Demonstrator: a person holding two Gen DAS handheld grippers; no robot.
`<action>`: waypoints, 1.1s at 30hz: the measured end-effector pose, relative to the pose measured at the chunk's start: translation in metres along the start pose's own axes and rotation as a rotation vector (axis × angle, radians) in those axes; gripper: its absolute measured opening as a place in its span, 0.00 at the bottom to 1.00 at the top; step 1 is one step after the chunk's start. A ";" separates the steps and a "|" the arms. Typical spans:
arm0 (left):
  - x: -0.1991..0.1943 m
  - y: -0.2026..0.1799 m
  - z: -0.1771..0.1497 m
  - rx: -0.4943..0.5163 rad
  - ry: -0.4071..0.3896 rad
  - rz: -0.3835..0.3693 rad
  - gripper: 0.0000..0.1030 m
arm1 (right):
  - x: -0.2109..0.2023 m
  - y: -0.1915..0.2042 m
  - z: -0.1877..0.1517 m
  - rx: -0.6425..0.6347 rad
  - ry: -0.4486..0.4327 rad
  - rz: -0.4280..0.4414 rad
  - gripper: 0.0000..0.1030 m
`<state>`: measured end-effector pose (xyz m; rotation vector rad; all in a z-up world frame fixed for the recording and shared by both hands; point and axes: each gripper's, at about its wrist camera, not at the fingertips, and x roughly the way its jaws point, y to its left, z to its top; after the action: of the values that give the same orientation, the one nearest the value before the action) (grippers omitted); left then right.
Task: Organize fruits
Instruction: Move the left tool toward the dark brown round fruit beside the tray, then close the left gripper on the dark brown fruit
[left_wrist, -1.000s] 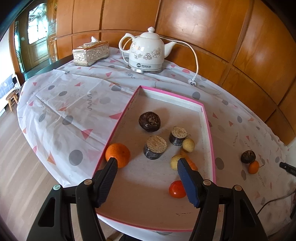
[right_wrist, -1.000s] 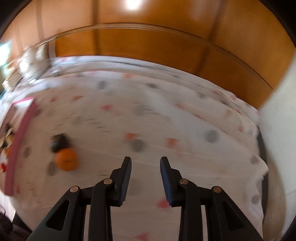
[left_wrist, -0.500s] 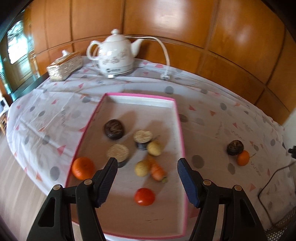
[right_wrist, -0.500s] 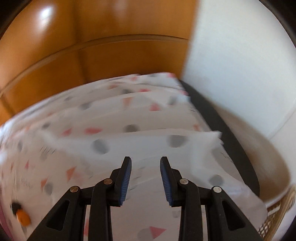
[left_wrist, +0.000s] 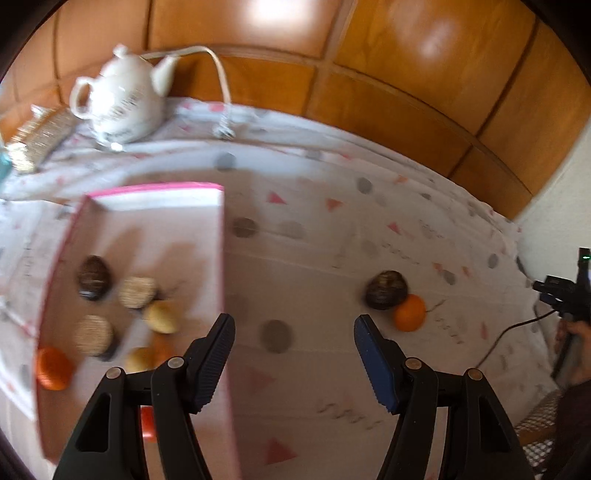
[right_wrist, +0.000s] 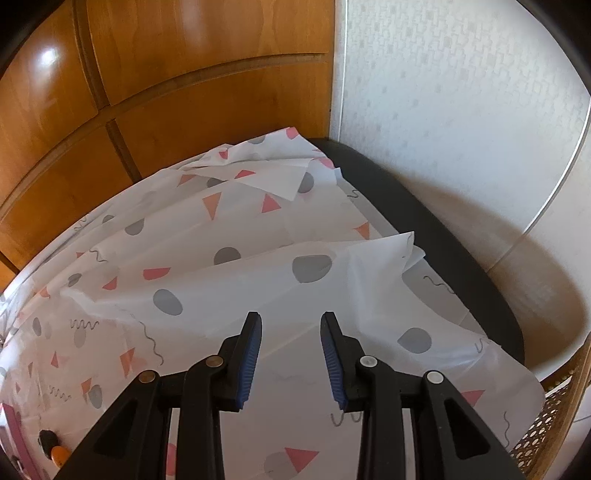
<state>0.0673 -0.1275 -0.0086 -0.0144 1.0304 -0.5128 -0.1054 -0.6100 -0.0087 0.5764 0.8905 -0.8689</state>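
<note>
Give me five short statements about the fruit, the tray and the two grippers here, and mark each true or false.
1. The left gripper holds nothing. True.
2. The small orange lies inside the pink-rimmed tray. False: it lies on the tablecloth, outside the tray.
3. A dark round fruit sits right beside that orange. True.
4. The white teapot stands in the tray. False: it stands beyond it, on the cloth.
5. The right gripper grips an orange. False: its fingers are empty.

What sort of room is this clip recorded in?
Probably a home dining or sitting room: a table under a patterned tablecloth, wood-panelled wall behind it, and a white electric kettle on it.
</note>
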 end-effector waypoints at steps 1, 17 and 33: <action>0.007 -0.006 0.002 0.003 0.020 -0.018 0.66 | 0.000 0.001 0.000 -0.005 0.001 0.003 0.32; 0.089 -0.061 0.035 -0.039 0.185 -0.149 0.67 | -0.001 0.025 -0.006 -0.094 0.024 0.090 0.33; 0.118 -0.064 0.033 -0.014 0.190 -0.149 0.47 | 0.005 0.033 -0.009 -0.132 0.050 0.086 0.33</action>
<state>0.1172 -0.2403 -0.0713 -0.0561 1.2243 -0.6519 -0.0800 -0.5882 -0.0149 0.5197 0.9546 -0.7153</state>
